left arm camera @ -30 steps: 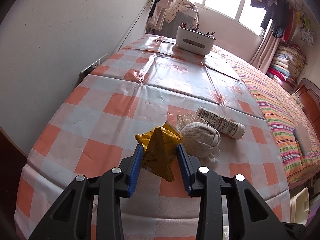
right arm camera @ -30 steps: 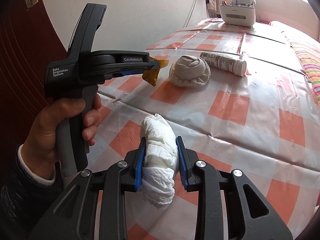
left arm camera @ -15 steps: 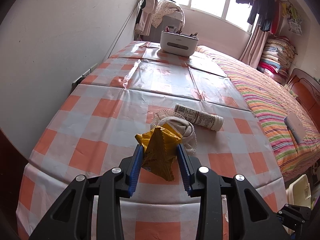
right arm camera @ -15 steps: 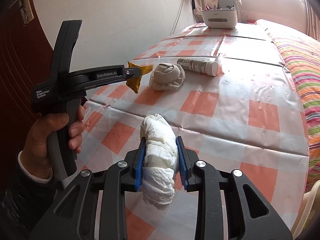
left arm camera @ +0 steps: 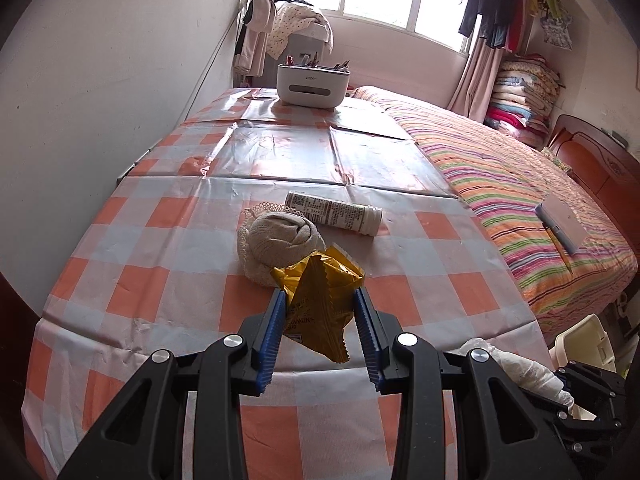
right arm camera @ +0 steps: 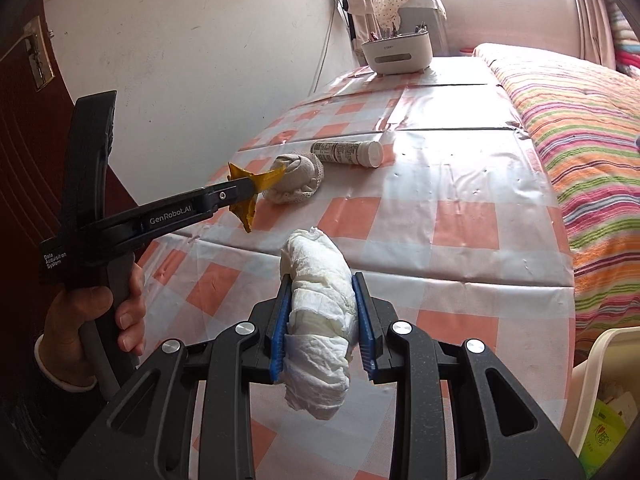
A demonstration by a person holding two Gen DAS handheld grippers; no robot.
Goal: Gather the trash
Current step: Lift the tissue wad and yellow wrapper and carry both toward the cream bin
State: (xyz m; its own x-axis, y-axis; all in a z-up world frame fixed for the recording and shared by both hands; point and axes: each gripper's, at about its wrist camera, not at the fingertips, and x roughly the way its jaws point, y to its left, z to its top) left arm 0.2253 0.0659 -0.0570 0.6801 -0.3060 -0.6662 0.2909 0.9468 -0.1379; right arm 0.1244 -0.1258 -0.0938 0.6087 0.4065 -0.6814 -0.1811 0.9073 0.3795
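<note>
Two pieces of trash are in my grip: my left tool is closed on a crumpled yellow wrapper, and my right tool is clamped around a wad of white tissue. Both hang above the near edge of the tabletop. A rolled sock and a lying bottle sit toward the middle of the tabletop. A pale bin shows past the near right corner, below the tabletop's edge. I judge the risk lies in the carry: the wrapper is thin and slick and caught only partway, so a jerk could let it slide out. The soft tissue droops below the pads and could snag on the bin's rim or tear.
</note>
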